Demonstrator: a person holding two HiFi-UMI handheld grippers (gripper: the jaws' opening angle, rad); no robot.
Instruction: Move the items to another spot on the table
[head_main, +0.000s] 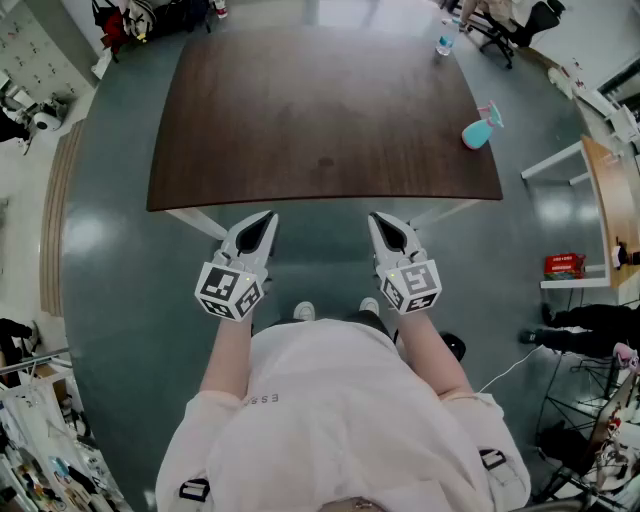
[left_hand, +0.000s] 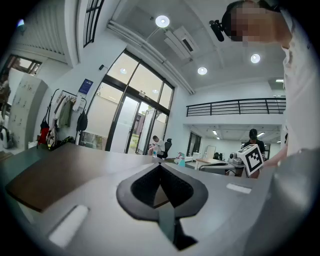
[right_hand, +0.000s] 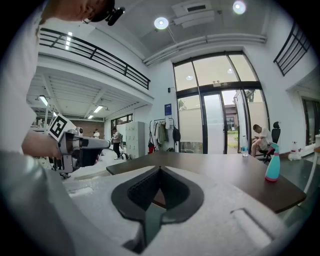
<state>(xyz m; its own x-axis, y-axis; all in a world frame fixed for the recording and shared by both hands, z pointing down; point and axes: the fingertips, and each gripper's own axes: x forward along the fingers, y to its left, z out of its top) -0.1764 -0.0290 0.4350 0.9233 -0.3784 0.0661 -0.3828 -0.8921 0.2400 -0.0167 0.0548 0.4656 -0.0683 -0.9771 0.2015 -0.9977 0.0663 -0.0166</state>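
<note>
left claw (left_hand: 160, 167): tips pressed together, nothing between them; lower left of centre in head view, short of the bench edge, over floor
right claw (right_hand: 160, 170): tips together as well, empty; lower right of centre in head view, level with the left one, also short of the bench
claw aim: both point up-frame at the bench's near edge, roughly parallel, apart from each other
bench (head_main: 300, 120): dark brown top filling the upper middle of head view; bare except along its right side
spray bottle (head_main: 478, 128): teal body, pink head; right side of the bench close to the near right corner; right of frame in right gripper view
water bottle (head_main: 446, 38): clear, at the far right corner, top right of head view; well apart from the spray bottle
step in hand: judged as the start, approach only; nothing gripped, neither item touched
next move calls for: my guess is right claw first, since the spray bottle is the nearer item; jaws must spread, then reach up-frame and right to close round the teal body below the head
spray bottle axis: upright, long axis vertical, pink head on top; nozzle direction too small to tell
water bottle axis: upright, cap up
free spots: left and middle of the bench look open for a set-down
</note>
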